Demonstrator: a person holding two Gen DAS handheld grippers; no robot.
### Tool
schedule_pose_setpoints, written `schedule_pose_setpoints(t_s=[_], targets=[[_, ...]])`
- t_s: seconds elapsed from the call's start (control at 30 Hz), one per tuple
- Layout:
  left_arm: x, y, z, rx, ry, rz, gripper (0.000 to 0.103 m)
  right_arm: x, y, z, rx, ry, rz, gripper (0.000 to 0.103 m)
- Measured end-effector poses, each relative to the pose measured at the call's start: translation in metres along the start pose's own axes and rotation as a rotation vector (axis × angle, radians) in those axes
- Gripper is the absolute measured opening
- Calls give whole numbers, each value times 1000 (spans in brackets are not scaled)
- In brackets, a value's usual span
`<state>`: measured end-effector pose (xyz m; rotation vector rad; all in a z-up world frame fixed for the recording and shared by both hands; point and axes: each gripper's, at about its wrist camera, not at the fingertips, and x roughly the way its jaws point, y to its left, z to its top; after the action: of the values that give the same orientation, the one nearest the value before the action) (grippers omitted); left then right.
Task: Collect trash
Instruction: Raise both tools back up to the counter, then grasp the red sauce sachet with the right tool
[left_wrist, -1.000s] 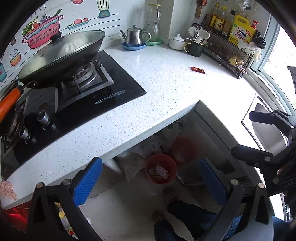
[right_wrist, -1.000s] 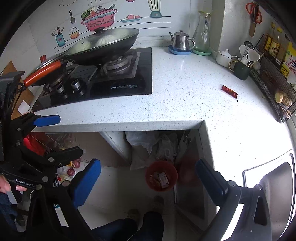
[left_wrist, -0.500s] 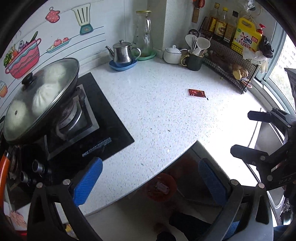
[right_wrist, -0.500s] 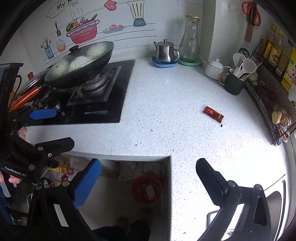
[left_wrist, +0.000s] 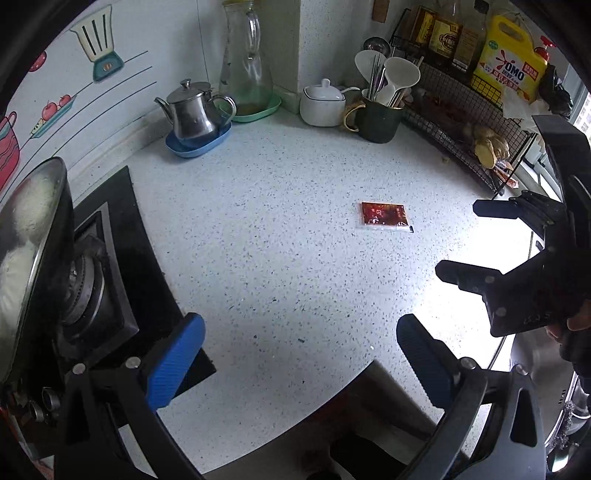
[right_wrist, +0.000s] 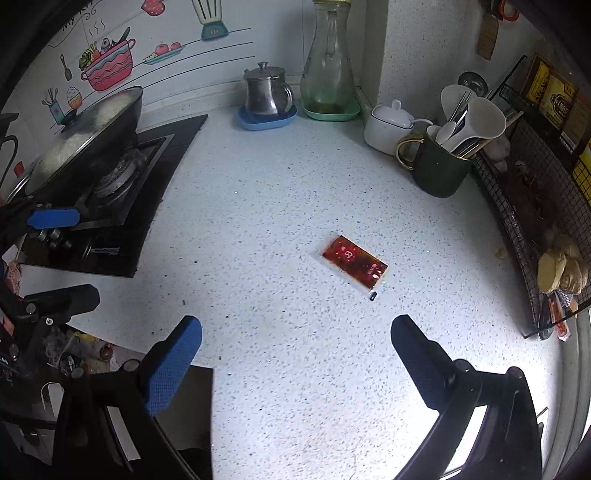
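A small red sauce packet (left_wrist: 384, 215) (right_wrist: 354, 261) lies flat on the white speckled countertop (left_wrist: 277, 240) (right_wrist: 258, 221). My right gripper (right_wrist: 295, 354) hovers open just short of the packet, its blue pads wide apart and nothing between them. My left gripper (left_wrist: 301, 356) is also open and empty, farther back over the counter's front edge. The right gripper's black fingers (left_wrist: 480, 273) show at the right of the left wrist view, and the left gripper's blue pad (right_wrist: 51, 218) shows at the left edge of the right wrist view.
A lidded wok (right_wrist: 85, 147) sits on the black gas hob (right_wrist: 140, 192) at left. A steel teapot (right_wrist: 266, 94), glass jug (right_wrist: 327, 62), white sugar pot (right_wrist: 388, 123) and dark green utensil mug (right_wrist: 439, 166) stand along the back. A wire rack (right_wrist: 535, 206) lines the right.
Both grippers have moved up from the floor bin view and forward over the counter. The red packet is now much closer to the right gripper. Both stayed open.
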<state>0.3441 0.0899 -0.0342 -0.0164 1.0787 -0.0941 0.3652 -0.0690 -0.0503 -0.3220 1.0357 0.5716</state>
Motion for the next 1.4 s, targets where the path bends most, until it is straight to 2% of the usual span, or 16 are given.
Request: schedule_pose_setpoints(t_s=[0.17,0.33,0.63,0.7,0.77,0.93,1.17,1.2,1.23,1.27,1.33,1.4], targets=[[30,-11,13,0,44,-4,103,28,-25,15,-20,42,21,102],[43,-14,23,-13,61,-11,103,57,-45,26,-47,80,32,102],[56,-7,32,-29,87,-8,103,100,-55,36,-124,135,45,102],[59,-4,31,-34,93,-8,103,105,-55,38,-141,140,45,102],[61,-2,30,-37,98,-4,103,107,-54,39,-154,147,55,95],[63,5,26,-52,106,4,103,116,-52,38,-190,168,67,86],[64,11,24,-69,112,11,103,110,-45,37,-238,160,92,85],[65,12,24,-72,114,12,103,108,-44,36,-244,154,99,83],[65,12,24,-73,116,14,103,105,-44,35,-251,148,103,76],[65,12,23,-73,116,14,103,106,-48,39,-252,144,109,65],[65,11,23,-71,118,15,103,103,-47,39,-255,144,113,51],[63,10,22,-69,117,15,103,101,-46,40,-256,145,118,48]])
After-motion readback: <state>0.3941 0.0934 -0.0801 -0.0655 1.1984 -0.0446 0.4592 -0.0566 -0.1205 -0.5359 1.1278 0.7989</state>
